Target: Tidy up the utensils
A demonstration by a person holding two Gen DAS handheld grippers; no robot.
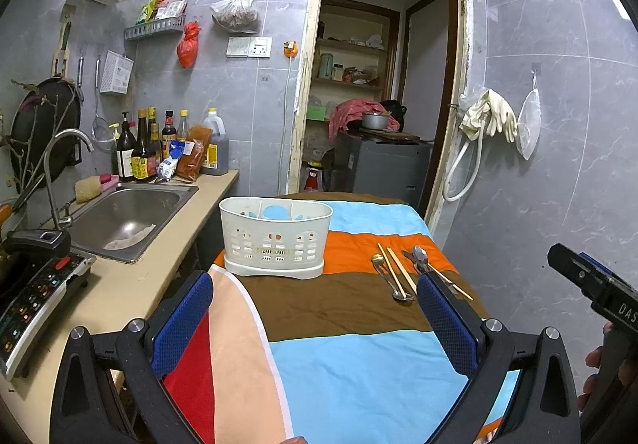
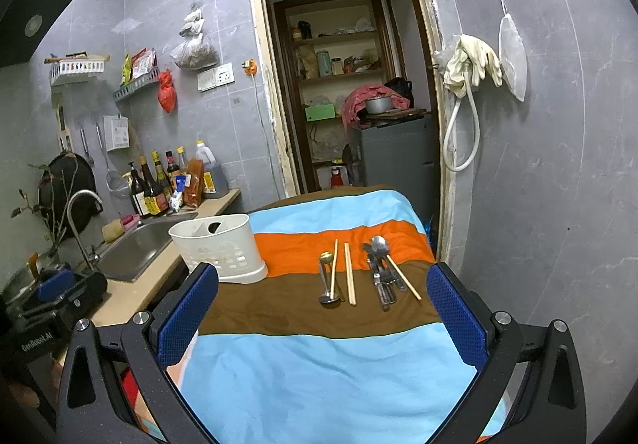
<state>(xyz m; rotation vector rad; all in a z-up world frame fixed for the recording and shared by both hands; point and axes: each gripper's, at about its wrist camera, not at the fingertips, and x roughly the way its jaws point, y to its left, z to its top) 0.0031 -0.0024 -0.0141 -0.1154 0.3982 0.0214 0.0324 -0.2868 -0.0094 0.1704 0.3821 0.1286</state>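
Nearest the cameras, both tools are spread wide and hold nothing: the left gripper hangs over the striped cloth on the near part of the table, and the right gripper hovers beside it, facing the same way (its black body shows at the right edge of the left wrist view).

Just beyond the fingertips, on the brown and orange bands of the cloth, lie the utensils. On the left of the group, a gold-bowled spoon lies touching another small spoon, with a pair of wooden chopsticks alongside. Just to their right sits a cluster of steel cutlery topped by a larger spoon, with one more chopstick angled across its right edge.

Further back and to the left stands the white utensil holder, upright near the table's edge by the sink. Its compartments appear empty as far as these views reach inside.

Judging from this, the sorting has not begun: every utensil is on the cloth, and all remain to be picked up and dropped into the holder.
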